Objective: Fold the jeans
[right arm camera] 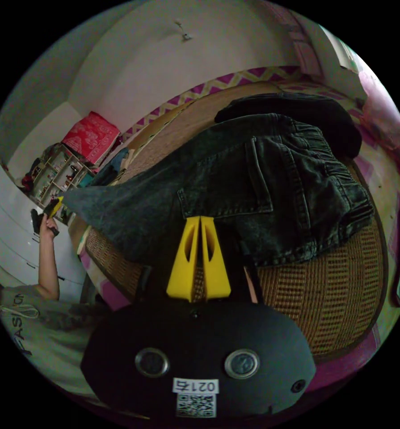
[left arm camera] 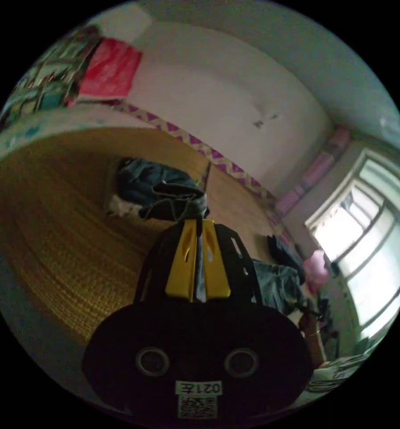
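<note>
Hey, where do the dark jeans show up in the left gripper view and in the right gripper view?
Left gripper view: a bunched end of the jeans sits just above centre, pinched between the left gripper's yellow jaws.
Right gripper view: the jeans spread across the centre on the woven mat, waistband to the right.
Shared landmark: the red cloth against the wall.

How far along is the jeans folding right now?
Early. The dark grey denim jeans lie spread over the woven rattan mat, waistband end resting on it, no finished fold visible. In hand: the left gripper is shut on a bunched grey leg end, stretched out to the side; the right gripper sits closed at the jeans' near edge. Left: bringing the leg over and folding.
</note>
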The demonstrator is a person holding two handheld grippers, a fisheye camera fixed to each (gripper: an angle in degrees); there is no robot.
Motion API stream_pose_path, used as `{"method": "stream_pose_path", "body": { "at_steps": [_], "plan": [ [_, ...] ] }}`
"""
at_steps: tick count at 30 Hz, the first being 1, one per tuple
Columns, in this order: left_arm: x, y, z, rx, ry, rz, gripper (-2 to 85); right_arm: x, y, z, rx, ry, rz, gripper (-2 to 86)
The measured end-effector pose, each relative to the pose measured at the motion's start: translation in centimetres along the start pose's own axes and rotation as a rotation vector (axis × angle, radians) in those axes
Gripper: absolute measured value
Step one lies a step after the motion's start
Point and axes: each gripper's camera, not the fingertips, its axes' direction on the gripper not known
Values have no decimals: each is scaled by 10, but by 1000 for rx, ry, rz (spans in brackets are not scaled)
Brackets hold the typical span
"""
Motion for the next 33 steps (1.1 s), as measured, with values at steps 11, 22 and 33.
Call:
{"method": "stream_pose_path", "body": {
  "at_steps": [11,22,33],
  "plan": [
    [407,218,194,-222,-13,709,-9,1,45,-122,196,12,-40,-6],
    [526,388,328,-384,-80,795,-10,56,81,-176,207,-18,42,-5],
    [590,481,365,-341,-105,892,-10,129,80,-213,301,8,215,12]
  ]
}}
